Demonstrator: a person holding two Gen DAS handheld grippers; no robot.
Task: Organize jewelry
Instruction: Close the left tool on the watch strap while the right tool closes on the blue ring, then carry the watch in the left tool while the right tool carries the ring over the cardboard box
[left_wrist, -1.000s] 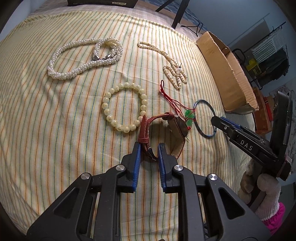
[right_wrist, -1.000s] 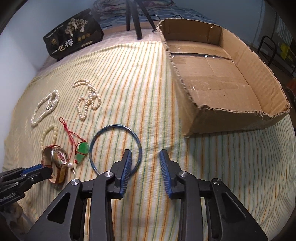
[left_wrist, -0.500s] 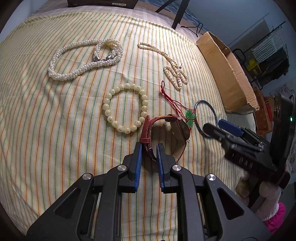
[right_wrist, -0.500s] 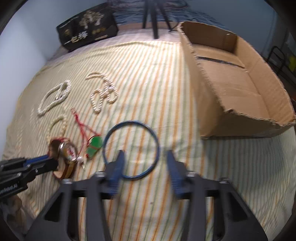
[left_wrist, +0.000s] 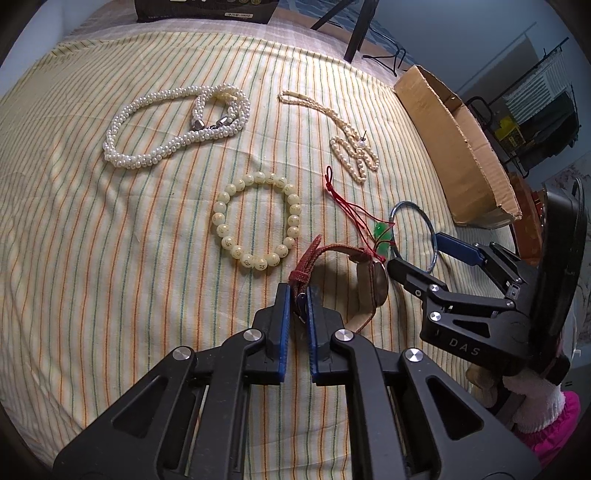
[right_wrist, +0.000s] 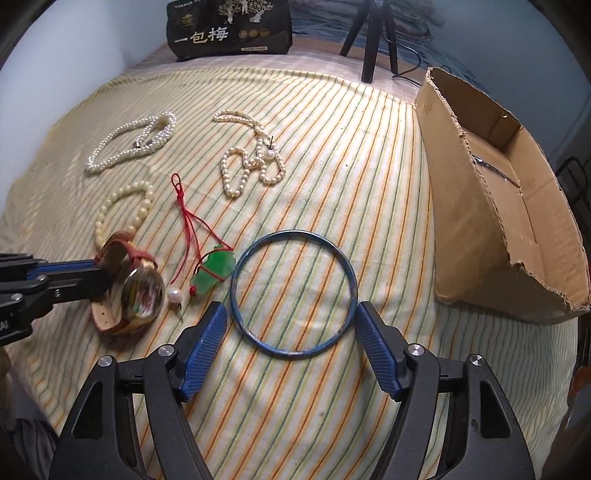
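Right gripper (right_wrist: 288, 326) opened wider around bangle (right_wrist: 293, 293) (box (right_wrist: 517, 229) empty).

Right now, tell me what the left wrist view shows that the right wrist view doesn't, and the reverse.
Only the left wrist view shows the left gripper shut on the watch strap and the wire rack. Only the right wrist view shows the watch face, the cardboard box interior, and the open right gripper flanking the blue bangle. Both show the pearl necklaces, bead bracelet, green pendant and striped cloth.
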